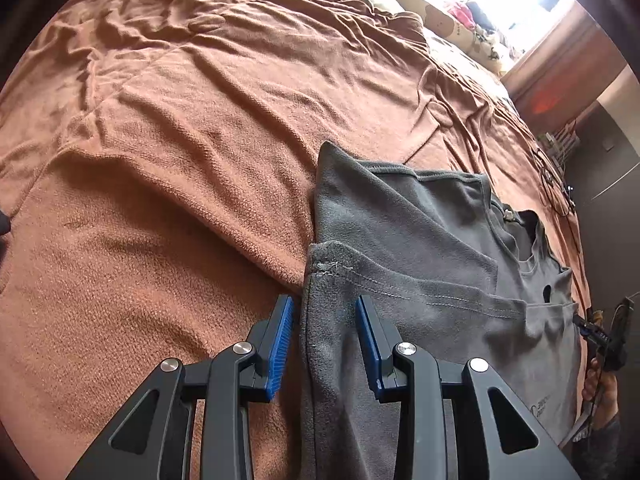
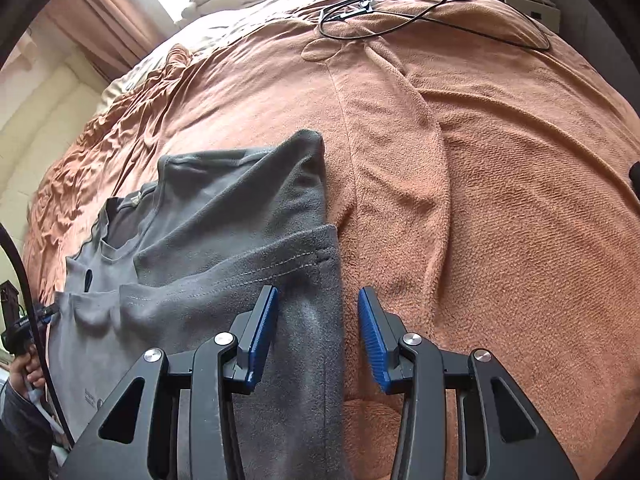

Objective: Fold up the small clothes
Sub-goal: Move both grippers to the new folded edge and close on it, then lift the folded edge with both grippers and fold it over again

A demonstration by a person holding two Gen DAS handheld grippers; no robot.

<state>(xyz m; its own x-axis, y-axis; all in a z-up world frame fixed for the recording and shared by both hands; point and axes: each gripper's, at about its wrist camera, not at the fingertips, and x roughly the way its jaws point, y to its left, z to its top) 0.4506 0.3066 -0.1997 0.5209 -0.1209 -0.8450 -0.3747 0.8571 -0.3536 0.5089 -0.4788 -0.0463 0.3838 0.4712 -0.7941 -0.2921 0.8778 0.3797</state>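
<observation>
A brown blanket (image 1: pixel 180 140) covers the bed and fills most of both views, rumpled toward the upper left of the left wrist view. On it lies a grey shirt (image 1: pixel 420 240), spread flat in the lower right of that view and the lower left of the right wrist view, its neck opening toward the far side and both sleeves already turned in over the body.

The left gripper (image 1: pixel 324 344) straddles the shirt's left side edge at bottom centre of its view: one blue pad sits on the blanket side, the other over the cloth, with daylight between pad and fabric, so it is parted and not yet pinching. The right gripper (image 2: pixel 318 336) mirrors this on the shirt's right edge, likewise unclenched around the fold. A black cable (image 2: pixel 420 12) lies at the top of the right view, well apart from the shirt.

The step in hand looks like seizing the lower side edges. The next move calls for both pairs of pads to pinch through all layers together, then an even lift toward the collar.
</observation>
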